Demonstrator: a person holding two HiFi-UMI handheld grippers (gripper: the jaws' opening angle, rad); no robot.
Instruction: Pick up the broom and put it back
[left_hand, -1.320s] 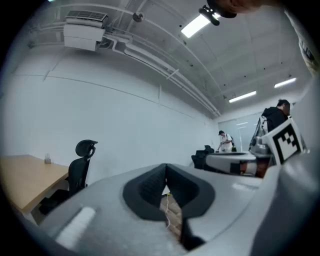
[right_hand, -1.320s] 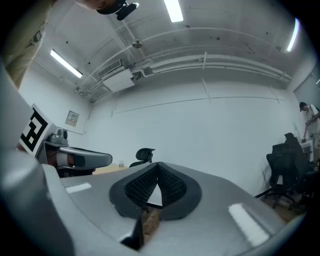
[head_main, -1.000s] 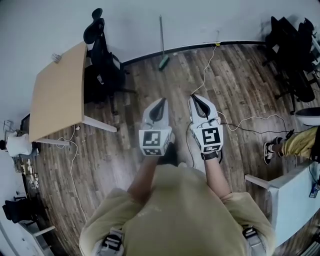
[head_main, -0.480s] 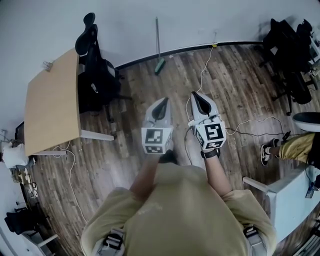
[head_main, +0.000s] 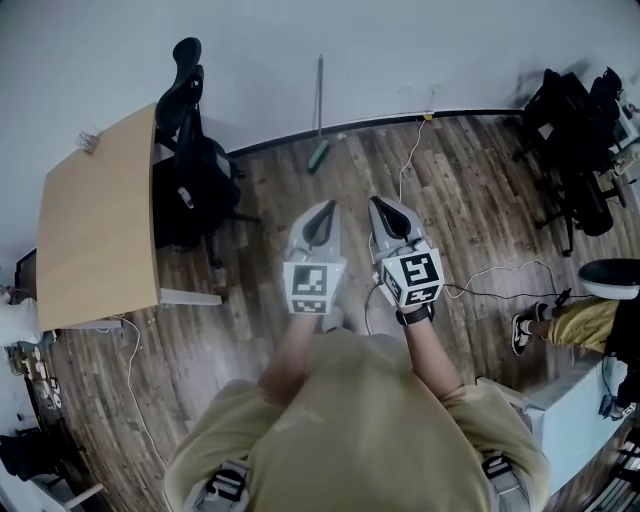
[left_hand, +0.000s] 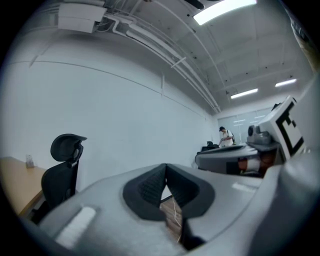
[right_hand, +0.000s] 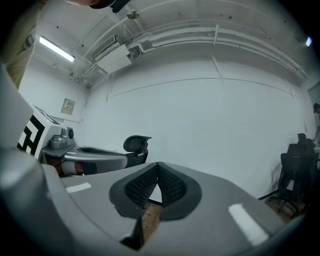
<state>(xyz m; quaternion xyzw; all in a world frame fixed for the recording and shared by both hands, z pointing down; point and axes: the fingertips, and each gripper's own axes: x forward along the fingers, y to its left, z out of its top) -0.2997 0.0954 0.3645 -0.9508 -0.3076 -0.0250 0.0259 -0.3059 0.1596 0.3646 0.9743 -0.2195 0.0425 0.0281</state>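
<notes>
Left tongs (head_main: 322, 208): jaws together, pads meeting at the tip, nothing between them. Right tongs (head_main: 381, 204): jaws together, likewise empty. Both tongs are held level and side by side, close but not touching, and point toward the white wall (head_main: 450, 45). The broom (head_main: 318, 115) stands ahead of the tongs, well apart from both and roughly in line with the left tongs. Its handle leans upright against the wall, and its green head rests on the wooden floor (head_main: 250, 290) at the skirting. A white cable (head_main: 408, 160) runs from the wall across the floor and passes just beside the right tongs. A black office chair (head_main: 195, 170) stands ahead and to the left of the left tongs, against the edge of a wooden worktop (head_main: 95, 235) that lies farther left. A small item sits on the far corner of the worktop; it is too small to identify. A group of dark chairs (head_main: 575, 140) stands well to the right of the right tongs, near the wall. A seated person's leg (head_main: 550, 325) shows to the right of the right tongs, well apart.
</notes>
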